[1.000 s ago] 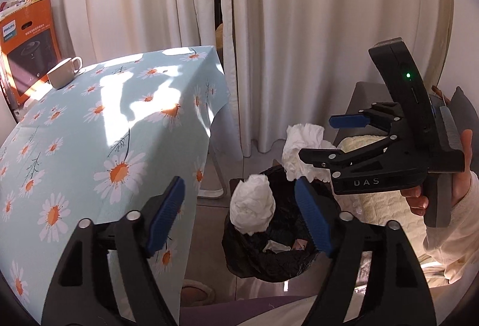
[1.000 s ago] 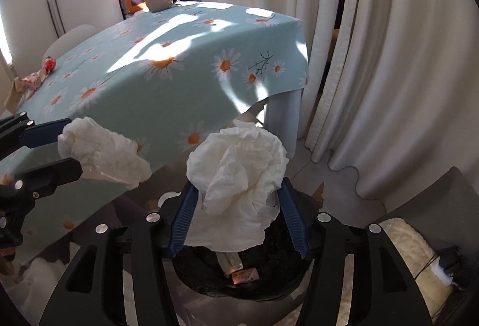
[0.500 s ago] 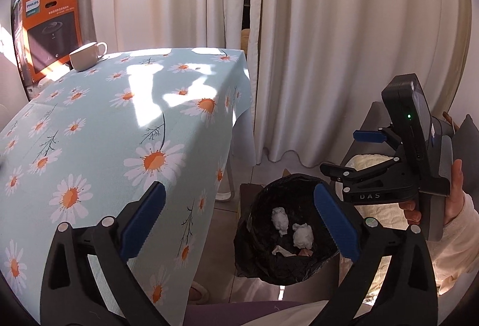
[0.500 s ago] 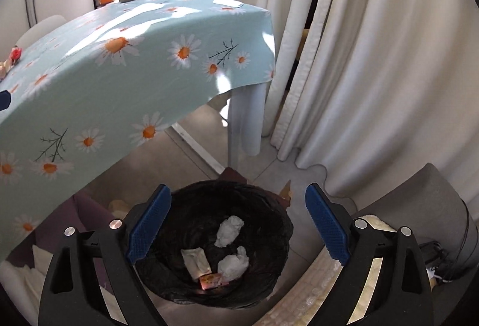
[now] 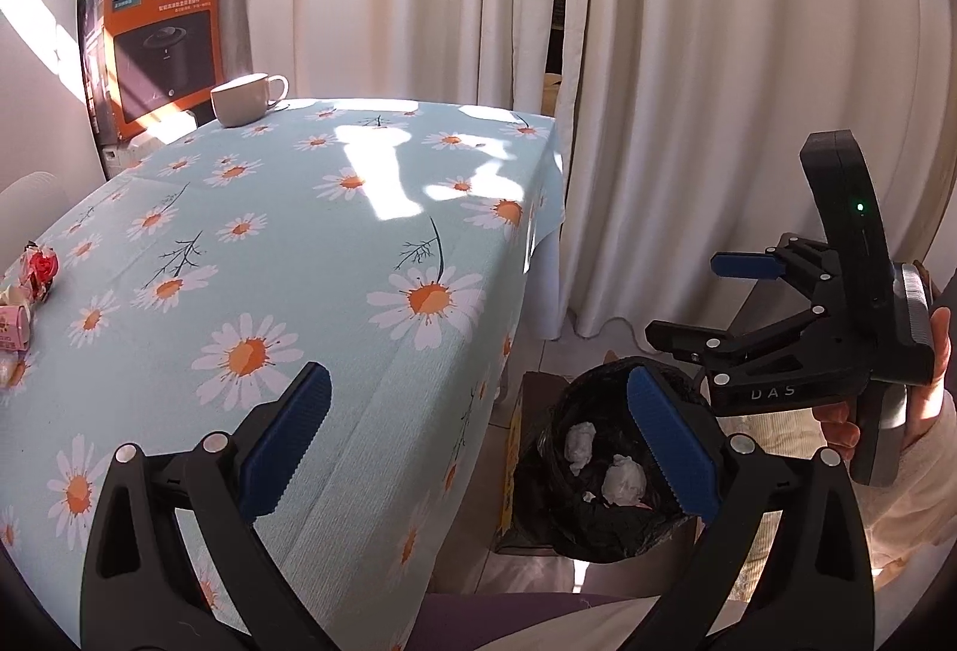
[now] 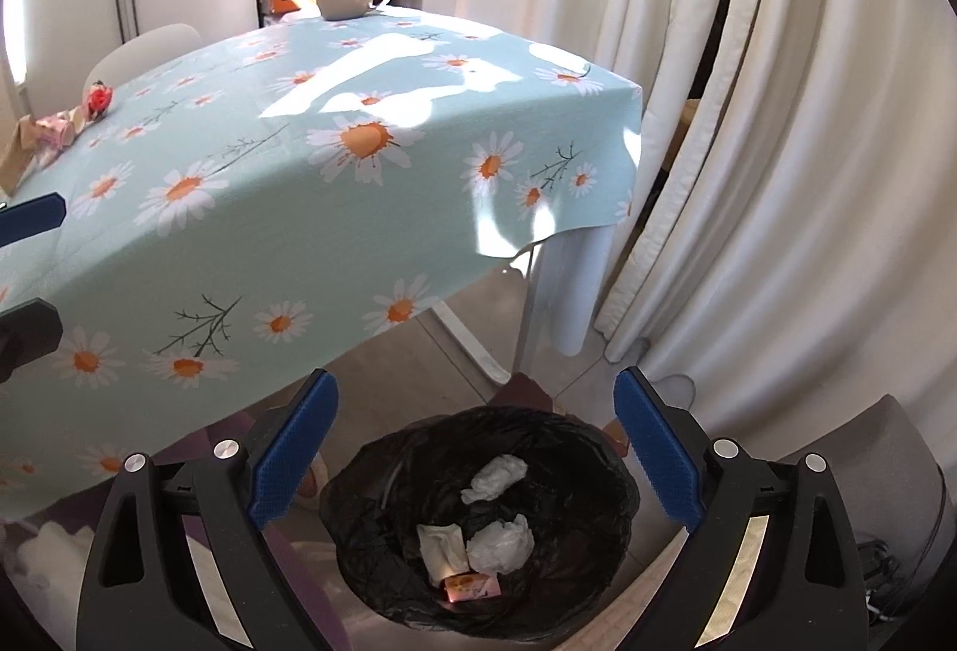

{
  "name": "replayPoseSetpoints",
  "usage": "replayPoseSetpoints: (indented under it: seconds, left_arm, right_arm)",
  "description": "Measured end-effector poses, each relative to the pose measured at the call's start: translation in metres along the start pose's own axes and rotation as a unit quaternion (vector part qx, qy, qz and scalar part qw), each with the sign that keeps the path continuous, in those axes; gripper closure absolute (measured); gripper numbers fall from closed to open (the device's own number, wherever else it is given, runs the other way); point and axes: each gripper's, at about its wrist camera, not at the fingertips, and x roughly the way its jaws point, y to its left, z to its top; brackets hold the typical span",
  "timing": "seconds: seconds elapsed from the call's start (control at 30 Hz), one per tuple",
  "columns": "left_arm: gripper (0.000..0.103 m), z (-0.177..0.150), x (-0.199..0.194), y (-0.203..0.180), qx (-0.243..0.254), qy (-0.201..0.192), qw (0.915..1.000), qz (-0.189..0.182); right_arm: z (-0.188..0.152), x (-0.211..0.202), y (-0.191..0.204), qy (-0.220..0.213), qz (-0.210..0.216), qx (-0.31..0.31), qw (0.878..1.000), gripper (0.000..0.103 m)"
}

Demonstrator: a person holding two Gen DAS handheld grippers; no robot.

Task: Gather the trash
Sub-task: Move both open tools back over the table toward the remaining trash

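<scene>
Because the two crumpled white tissue balls already lie at the bottom of the round bin lined with a black plastic bag, beside a flat pale wrapper and a small orange packet, this part of the collecting looks done. The right gripper hangs directly above the bin mouth; its blue-padded jaws have just been opening and now stand wide with nothing between them, which fits a release over the bin. The left gripper is wide and empty too, and it points more toward the edge of the table with the light blue daisy-print cloth, with the bin only at its right side. The bin stands on the floor just beside the table corner, so trash can be carried a short way from the top to it. More trash seems to wait on the far left of the table: some pink and red wrappers, though they are too small to say exactly what they are. A white ceramic cup and an orange cardboard box stand at the back, near the cream curtains, and are probably not trash.
</scene>
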Motion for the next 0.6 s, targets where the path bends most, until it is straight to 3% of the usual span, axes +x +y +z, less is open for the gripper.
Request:
replayPoseSetpoints:
  seconds: [0.3,0.47,0.6]
  left_arm:
    - [0.006,0.006,-0.037,0.043,-0.031,-0.03,0.9972,0.061]
    - [0.006,0.003,-0.052,0.08,-0.071,-0.035,0.9936,0.081]
    - [0.006,-0.002,-0.063,0.105,-0.088,-0.036,0.9885,0.118]
  right_arm:
    - [0.047,-0.025,0.049,-0.056,0.084,-0.027,0.995,0.012]
    - [0.073,-0.025,0.083,-0.069,0.134,-0.054,0.987,0.01]
    - [0.09,-0.021,0.112,-0.075,0.166,-0.074,0.981,0.01]
